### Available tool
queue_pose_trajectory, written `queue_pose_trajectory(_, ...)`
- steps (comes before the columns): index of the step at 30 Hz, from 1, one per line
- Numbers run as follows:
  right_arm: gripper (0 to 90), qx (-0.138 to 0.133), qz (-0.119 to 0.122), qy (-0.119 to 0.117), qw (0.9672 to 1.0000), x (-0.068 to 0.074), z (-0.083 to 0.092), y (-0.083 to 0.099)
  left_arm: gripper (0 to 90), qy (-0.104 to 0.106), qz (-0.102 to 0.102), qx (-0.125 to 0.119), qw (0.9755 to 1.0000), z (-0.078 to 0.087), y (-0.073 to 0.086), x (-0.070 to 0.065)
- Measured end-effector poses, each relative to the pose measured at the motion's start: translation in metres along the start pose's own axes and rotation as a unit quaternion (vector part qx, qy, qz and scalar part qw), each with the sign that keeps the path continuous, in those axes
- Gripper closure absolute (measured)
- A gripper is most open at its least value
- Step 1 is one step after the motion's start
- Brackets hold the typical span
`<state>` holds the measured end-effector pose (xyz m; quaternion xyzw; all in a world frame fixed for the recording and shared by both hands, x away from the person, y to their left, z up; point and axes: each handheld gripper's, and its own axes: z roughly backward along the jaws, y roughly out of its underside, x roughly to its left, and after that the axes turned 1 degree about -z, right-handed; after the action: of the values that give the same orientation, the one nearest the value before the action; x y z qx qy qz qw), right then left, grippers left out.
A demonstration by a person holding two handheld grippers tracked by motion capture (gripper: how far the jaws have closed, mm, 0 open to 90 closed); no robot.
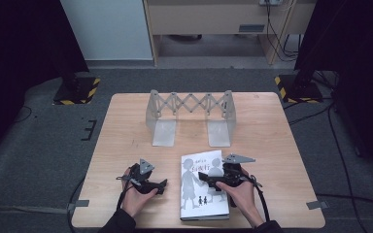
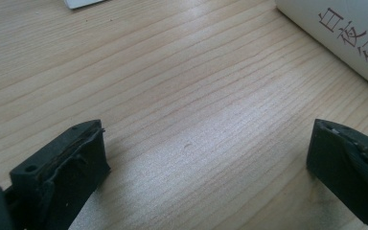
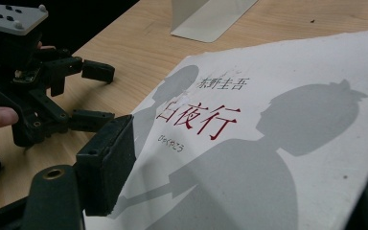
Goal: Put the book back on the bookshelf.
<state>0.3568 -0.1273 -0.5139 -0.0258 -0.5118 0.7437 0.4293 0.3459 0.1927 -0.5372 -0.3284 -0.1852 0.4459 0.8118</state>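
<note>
**Book spanned by the right gripper, left gripper released**

The right gripper is laid across the white book, and its jaws are set over the book's width; in the right gripper view one jaw is seen at the cover's left edge and the other at the lower right corner, but whether the pads press on the cover cannot be told. The left gripper is held released at 9 o'clock of the book, its jaws spread wide over bare wood with nothing between them.

The book's red title characters and grey silhouettes of two figures are made legible in the right gripper view, where the left gripper is also seen beyond the cover. In the left gripper view, a corner of the book is caught at 1 o'clock.

The book is placed flat near the front edge of the light wooden table. A grey folding bookstand is stood at 12 o'clock of it, well apart. The table is surrounded by grey carpet, with black-and-yellow striped stand bases at the far corners.
</note>
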Motion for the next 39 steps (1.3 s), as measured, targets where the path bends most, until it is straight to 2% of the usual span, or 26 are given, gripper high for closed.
queue_pose_trajectory(5,29.6,-0.008,-0.003,0.003,1.0000,-0.001,0.000,0.001,0.7,-0.003,0.003,-0.004,1.0000,0.000,0.000,0.001)
queue_pose_trajectory(9,34.8,-0.011,-0.014,0.008,0.9998,-0.002,0.001,0.001,7.6,-0.005,0.016,-0.016,0.9997,0.002,0.001,0.004)
queue_pose_trajectory(12,39.3,-0.012,-0.023,0.009,0.9996,-0.004,0.001,0.001,14.3,0.006,0.030,-0.022,0.9993,0.005,0.000,0.008)
queue_pose_trajectory(15,44.3,-0.012,-0.034,0.009,0.9993,-0.006,0.002,0.001,17.0,0.013,0.037,-0.029,0.9988,0.007,-0.001,0.009)
queue_pose_trajectory(23,51.2,-0.016,-0.050,0.002,0.9986,-0.009,0.005,-0.001,20.1,0.024,0.039,-0.085,0.9953,0.018,-0.007,0.007)
queue_pose_trajectory(33,56.7,-0.023,-0.062,-0.005,0.9978,-0.008,0.007,-0.003,20.2,0.052,0.038,-0.111,0.9917,0.023,-0.012,0.004)
queue_pose_trajectory(39,60.6,-0.033,-0.067,-0.015,0.9971,-0.006,0.010,-0.005,21.5,0.076,0.046,-0.130,0.9875,0.027,-0.014,0.001)
